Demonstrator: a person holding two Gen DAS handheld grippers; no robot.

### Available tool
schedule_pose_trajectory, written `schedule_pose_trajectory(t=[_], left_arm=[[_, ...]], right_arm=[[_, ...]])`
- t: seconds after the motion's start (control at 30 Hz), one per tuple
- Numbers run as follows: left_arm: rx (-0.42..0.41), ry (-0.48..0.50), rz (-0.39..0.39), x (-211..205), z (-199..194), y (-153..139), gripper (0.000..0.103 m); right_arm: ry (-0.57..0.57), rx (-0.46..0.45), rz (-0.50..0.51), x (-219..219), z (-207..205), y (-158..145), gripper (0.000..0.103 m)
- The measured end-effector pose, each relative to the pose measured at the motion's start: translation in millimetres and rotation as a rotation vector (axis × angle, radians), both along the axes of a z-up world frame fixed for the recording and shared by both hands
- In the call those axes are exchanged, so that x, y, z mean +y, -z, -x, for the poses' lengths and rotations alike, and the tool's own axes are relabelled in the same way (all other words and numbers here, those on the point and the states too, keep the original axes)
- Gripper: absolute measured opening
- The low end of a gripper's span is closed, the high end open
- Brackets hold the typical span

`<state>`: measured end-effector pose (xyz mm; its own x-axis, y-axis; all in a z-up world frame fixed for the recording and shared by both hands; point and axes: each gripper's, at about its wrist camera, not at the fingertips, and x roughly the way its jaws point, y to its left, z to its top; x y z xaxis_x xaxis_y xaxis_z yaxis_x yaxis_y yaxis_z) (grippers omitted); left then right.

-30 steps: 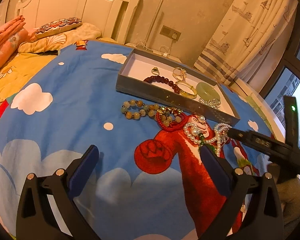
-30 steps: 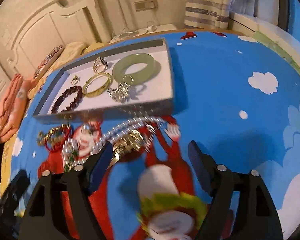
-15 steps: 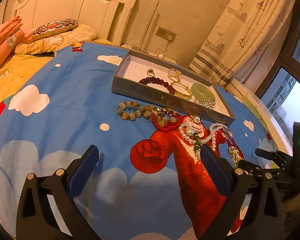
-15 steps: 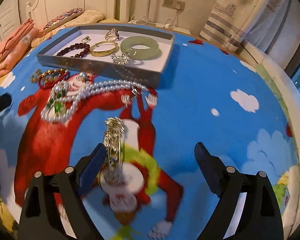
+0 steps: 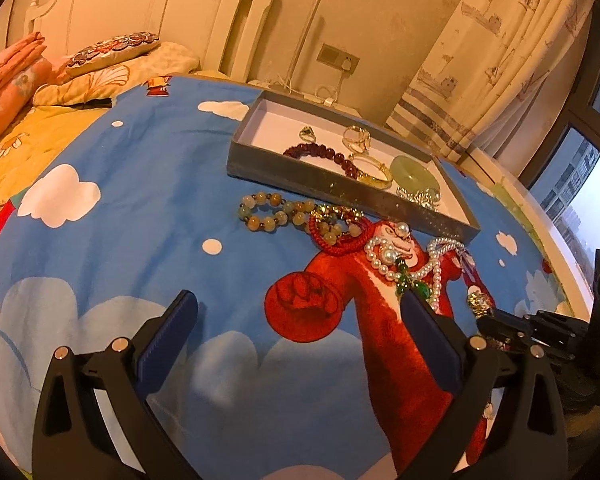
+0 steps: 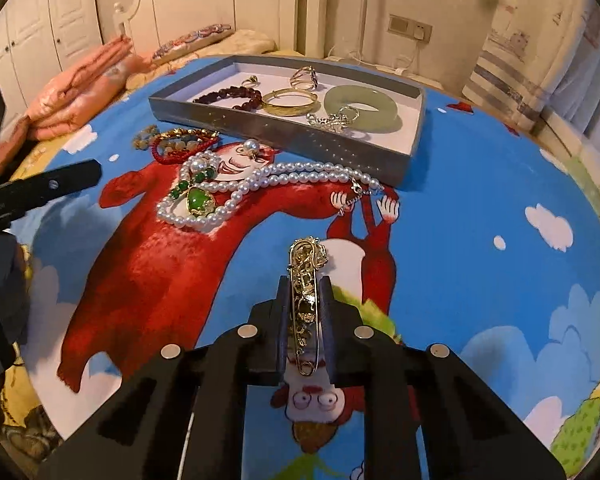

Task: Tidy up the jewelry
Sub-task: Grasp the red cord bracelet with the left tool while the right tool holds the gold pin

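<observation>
My right gripper [image 6: 305, 285] is closing its jaws on a gold filigree brooch [image 6: 306, 256]; both pads press its sides just above the blue cartoon bedspread. In the left wrist view the brooch [image 5: 480, 304] sticks out of that gripper [image 5: 500, 322] at the right. My left gripper [image 5: 298, 312] hovers open over the bedspread, holding nothing. A pearl necklace with a green pendant [image 6: 260, 184] lies loose before the grey tray [image 6: 280, 136]. Beside it lie a pale bead bracelet [image 5: 264, 212] and a red cord bracelet [image 5: 340, 236].
The tray holds a jade bangle [image 6: 360, 108], a gold bangle [image 6: 290, 102], a dark red bead bracelet [image 6: 228, 96], rings and a silver piece. Pillows and folded pink bedding [image 6: 76, 92] lie by the headboard. A curtain [image 5: 492, 60] and window are at the right.
My right gripper's jaws have come together on the gold brooch, which lay beside its left finger before. That gripper also rolled and shifted over the bedspread. My left gripper has stayed open and still.
</observation>
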<state>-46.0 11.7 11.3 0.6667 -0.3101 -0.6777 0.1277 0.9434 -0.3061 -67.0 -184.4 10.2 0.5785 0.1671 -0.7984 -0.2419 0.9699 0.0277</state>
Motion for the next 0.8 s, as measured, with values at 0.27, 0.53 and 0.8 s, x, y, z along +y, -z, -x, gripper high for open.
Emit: schedule_pose_trajectory(t=[0.27,0.53,0.8], left_arm=[[0.059,0.006,-0.074,-12.2,-10.0,0.8,0.1],[0.028,0.037,-0.05,-29.5,-36.7,-14.4,0.063],[0.053,0.049,-0.134,-51.9,-66.5,-2.9,0.033]], right_arm=[[0.014,-0.021,-0.111,-21.8,4.4,-1.6,0.016],[-0.017,-0.046,-0.156,-23.7,9.5,-4.1,0.016],[-0.028,-0.057,-0.202,-28.8,12.0,-5.6,0.016]])
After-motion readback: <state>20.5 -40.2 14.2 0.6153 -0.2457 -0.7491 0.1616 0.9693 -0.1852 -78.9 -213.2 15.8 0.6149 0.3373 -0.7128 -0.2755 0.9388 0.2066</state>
